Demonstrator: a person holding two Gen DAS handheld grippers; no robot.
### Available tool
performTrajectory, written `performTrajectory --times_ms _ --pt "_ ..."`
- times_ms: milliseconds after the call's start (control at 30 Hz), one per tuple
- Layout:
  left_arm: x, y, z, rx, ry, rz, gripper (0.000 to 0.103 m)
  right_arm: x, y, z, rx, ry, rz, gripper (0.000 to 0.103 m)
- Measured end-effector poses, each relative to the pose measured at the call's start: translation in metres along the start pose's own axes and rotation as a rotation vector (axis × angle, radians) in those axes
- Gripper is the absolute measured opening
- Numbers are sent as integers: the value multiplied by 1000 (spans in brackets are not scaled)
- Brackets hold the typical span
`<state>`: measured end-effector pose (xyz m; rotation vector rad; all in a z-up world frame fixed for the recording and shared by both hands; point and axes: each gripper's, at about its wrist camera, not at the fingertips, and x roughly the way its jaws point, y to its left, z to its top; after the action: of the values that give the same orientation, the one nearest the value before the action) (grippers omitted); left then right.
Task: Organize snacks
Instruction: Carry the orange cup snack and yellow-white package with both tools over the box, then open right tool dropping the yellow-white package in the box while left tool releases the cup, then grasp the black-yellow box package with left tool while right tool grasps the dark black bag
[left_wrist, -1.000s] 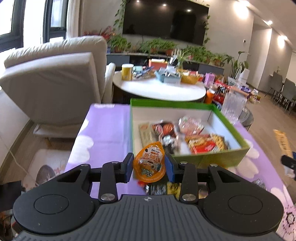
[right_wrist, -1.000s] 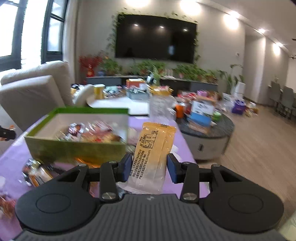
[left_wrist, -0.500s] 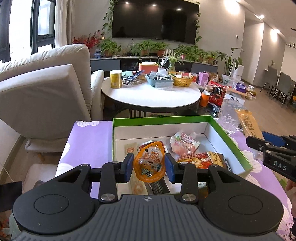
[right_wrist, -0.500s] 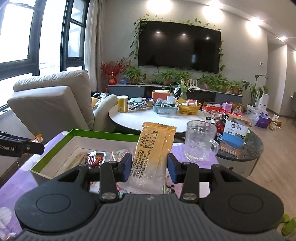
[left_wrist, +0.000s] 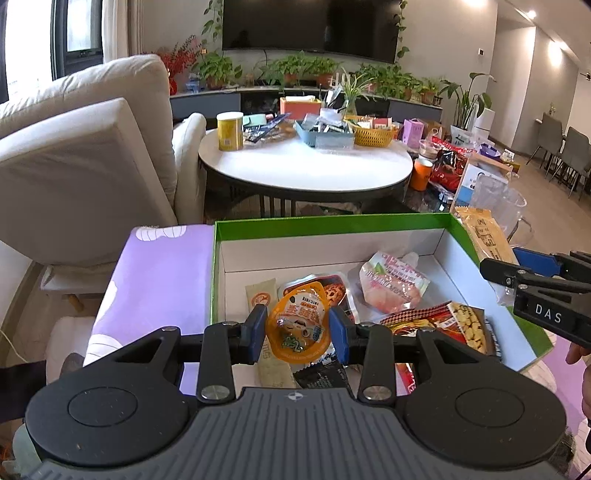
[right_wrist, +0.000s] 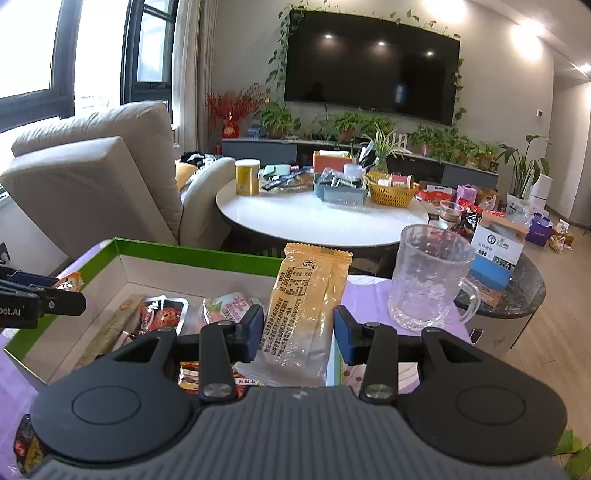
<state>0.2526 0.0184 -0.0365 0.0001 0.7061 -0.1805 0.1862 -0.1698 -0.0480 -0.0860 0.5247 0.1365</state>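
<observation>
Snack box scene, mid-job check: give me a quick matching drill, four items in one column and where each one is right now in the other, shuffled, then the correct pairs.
Items
1. orange pouch
2. yellow packet
3. pink packet
4. glass mug

Places
A. lying inside the green box
B. gripped by the left gripper
C. standing on the purple cloth, outside the box
D. gripped by the right gripper

Pairs: 1-B, 2-D, 3-A, 4-C
</observation>
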Motion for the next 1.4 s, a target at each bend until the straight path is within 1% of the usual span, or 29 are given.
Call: performTrajectory --times_ms 100,200,267,333,400,533,800,833,900,1000,1100,1200,1333,1400 --pt "7 3 0 -24 26 2 35 4 3 -1 -4 18 -6 47" --pt "7 5 0 -37 42 -12 36 4 3 -1 -4 24 -17 49" --pt "3 6 0 -40 34 -12 39 0 1 0 4 18 -11 53" --pt "-3 9 -1 -58 10 -16 42 -3 2 1 14 7 -14 62" --pt "-9 11 -4 -75 -7 -29 45 -8 1 1 22 -3 -28 64" --pt "-19 12 -10 -79 -12 -33 45 -24 -6 -5 58 -3 -41 65" --pt "-46 17 -20 -107 -34 -39 46 -59 -26 -21 109 7 -103 65" --pt "-51 17 -23 -107 -37 -41 47 -63 -27 -23 111 8 -112 65" --pt "-58 15 -28 -107 -42 -40 51 -68 -28 -26 119 10 -122 65" --pt "-68 15 -34 -107 -44 -30 54 -77 -29 -32 133 11 -133 65" --pt "-73 14 -44 -98 -29 -30 59 -84 -27 -39 138 10 -138 66" --pt "-75 13 -58 -97 6 -44 61 -90 -25 -44 126 13 -143 66" --pt "-67 14 -74 -152 79 -64 61 -100 -21 -52 122 18 -133 66" --pt "-62 12 -79 -171 101 -76 61 -103 -19 -56 112 25 -127 66"
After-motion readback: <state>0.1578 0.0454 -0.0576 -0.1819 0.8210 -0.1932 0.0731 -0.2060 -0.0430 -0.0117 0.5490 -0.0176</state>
